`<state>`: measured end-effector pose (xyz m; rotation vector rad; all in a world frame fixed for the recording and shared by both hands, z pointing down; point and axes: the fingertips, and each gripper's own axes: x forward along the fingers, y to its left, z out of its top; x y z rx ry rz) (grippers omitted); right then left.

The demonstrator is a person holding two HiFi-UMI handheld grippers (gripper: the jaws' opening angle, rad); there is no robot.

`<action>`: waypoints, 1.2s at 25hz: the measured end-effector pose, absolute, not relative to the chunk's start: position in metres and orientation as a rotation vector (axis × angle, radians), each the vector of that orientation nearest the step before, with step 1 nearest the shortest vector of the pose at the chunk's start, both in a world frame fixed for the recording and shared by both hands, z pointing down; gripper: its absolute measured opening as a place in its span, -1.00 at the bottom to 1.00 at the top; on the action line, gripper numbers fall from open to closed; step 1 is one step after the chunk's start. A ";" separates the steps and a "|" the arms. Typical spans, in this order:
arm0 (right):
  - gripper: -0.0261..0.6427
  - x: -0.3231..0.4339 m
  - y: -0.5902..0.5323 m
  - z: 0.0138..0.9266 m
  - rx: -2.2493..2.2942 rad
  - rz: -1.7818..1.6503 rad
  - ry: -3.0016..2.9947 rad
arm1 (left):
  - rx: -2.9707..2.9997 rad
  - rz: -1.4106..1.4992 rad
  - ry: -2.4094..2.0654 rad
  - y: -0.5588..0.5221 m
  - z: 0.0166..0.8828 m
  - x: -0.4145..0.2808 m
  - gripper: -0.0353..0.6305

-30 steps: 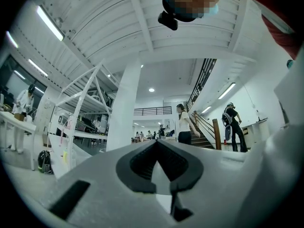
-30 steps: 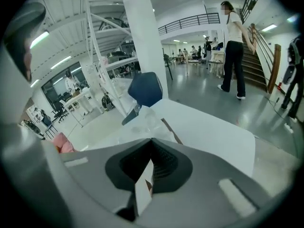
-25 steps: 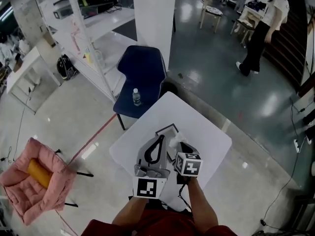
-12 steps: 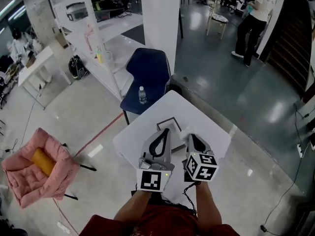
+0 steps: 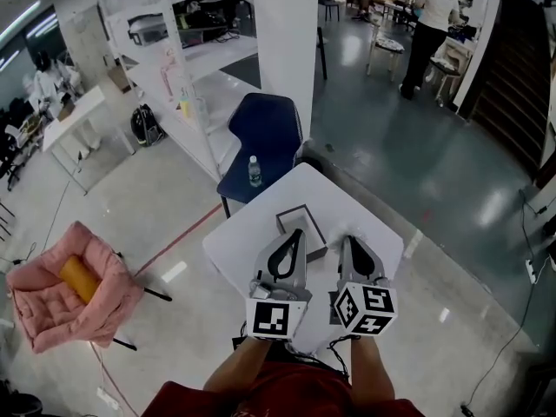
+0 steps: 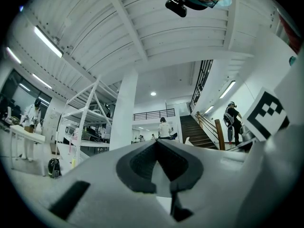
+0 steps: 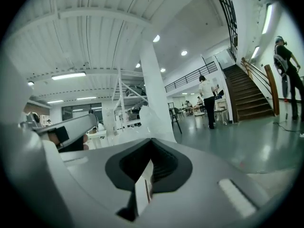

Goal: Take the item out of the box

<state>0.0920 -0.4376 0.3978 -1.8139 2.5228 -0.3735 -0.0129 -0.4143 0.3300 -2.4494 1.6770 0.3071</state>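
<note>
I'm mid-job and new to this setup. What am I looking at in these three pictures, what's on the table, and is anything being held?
No robot: a person works two hand-held grippers, each with two jaws. The overhead picture comes from a camera on their head; the other two cameras ride on the grippers, looking along the jaws. An open box sits on the white table. The left gripper is shut and empty. The right gripper is shut on a thin white packet.

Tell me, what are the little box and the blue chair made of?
The box looks like matte cardboard: dark outside, pale inside, with thin stiff walls. The blue chair seems to be moulded plastic, one smooth, slightly shiny shell, though I can't be sure.
</note>
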 end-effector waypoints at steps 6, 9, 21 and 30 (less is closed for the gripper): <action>-0.92 0.104 -0.403 0.359 -1.826 -0.087 2.466 | -2.445 0.300 1.693 -0.391 0.330 0.000 -0.89; -0.92 0.110 -0.390 0.343 -1.824 0.029 2.426 | -2.443 0.308 1.687 -0.382 0.328 0.005 -0.89; -0.92 0.128 -0.362 0.329 -1.792 0.233 2.348 | -2.436 0.334 1.656 -0.362 0.327 0.027 -0.89; -0.92 0.130 -0.359 0.334 -1.762 0.277 2.347 | -2.403 0.327 1.679 -0.355 0.333 0.024 -0.89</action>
